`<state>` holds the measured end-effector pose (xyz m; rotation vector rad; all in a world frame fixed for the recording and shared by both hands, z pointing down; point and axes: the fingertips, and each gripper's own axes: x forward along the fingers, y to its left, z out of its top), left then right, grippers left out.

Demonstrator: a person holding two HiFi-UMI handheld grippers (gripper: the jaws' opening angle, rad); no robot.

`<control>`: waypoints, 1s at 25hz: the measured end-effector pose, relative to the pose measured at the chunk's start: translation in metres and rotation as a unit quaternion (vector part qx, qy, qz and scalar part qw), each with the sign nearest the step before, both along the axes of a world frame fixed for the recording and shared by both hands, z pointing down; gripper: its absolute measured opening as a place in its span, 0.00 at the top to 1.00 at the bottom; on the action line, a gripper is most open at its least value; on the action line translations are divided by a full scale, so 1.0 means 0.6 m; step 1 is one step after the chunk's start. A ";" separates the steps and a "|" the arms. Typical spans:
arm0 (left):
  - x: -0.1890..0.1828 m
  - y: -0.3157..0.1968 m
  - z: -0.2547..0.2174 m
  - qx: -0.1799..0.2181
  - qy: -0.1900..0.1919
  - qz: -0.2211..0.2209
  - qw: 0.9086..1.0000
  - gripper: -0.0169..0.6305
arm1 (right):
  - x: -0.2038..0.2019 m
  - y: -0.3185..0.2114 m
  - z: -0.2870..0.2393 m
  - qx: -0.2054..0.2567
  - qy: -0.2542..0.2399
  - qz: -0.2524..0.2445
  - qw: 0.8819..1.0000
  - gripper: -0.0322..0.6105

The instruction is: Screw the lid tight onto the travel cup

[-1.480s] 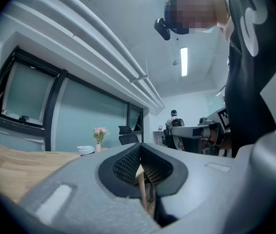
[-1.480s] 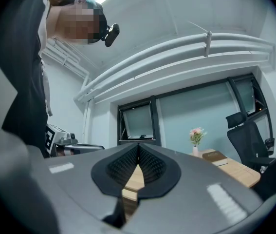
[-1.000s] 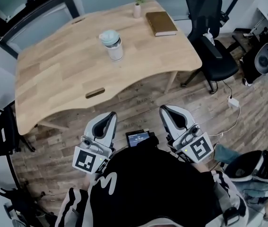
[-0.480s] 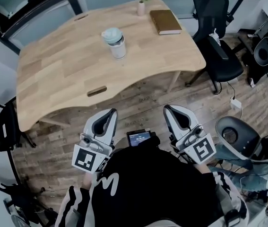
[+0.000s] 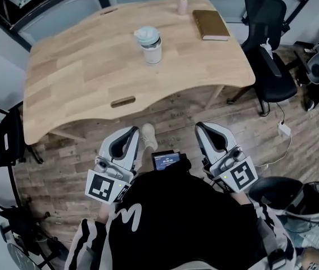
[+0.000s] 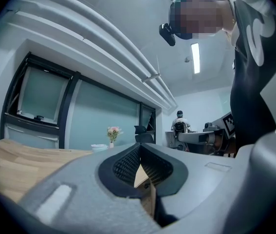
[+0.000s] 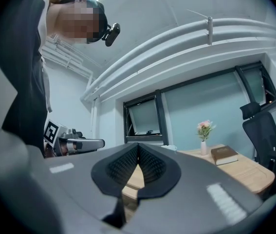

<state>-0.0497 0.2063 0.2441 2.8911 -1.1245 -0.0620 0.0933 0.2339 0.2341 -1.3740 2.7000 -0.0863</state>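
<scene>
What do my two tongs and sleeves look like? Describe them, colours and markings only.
The left tongs and right tongs are alike: rounded light-grey shells, black ribbed pads inside, and a cube with black-and-white square markers at the rear. The person wears a black top with white print and black-and-white striped sleeves.

Pale wood table (image 5: 80, 66), and on it a white travel cup (image 5: 152, 54) with mint-green lid (image 5: 147, 36), a brown book (image 5: 210, 25); black chair (image 5: 274, 75) beside the table, over dark plank floor (image 5: 176, 117).
</scene>
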 end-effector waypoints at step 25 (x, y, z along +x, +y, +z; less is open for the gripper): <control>-0.026 -0.202 0.015 0.000 -0.011 0.021 1.000 0.97 | -0.037 -0.196 0.005 -0.001 -0.003 0.008 1.000 0.95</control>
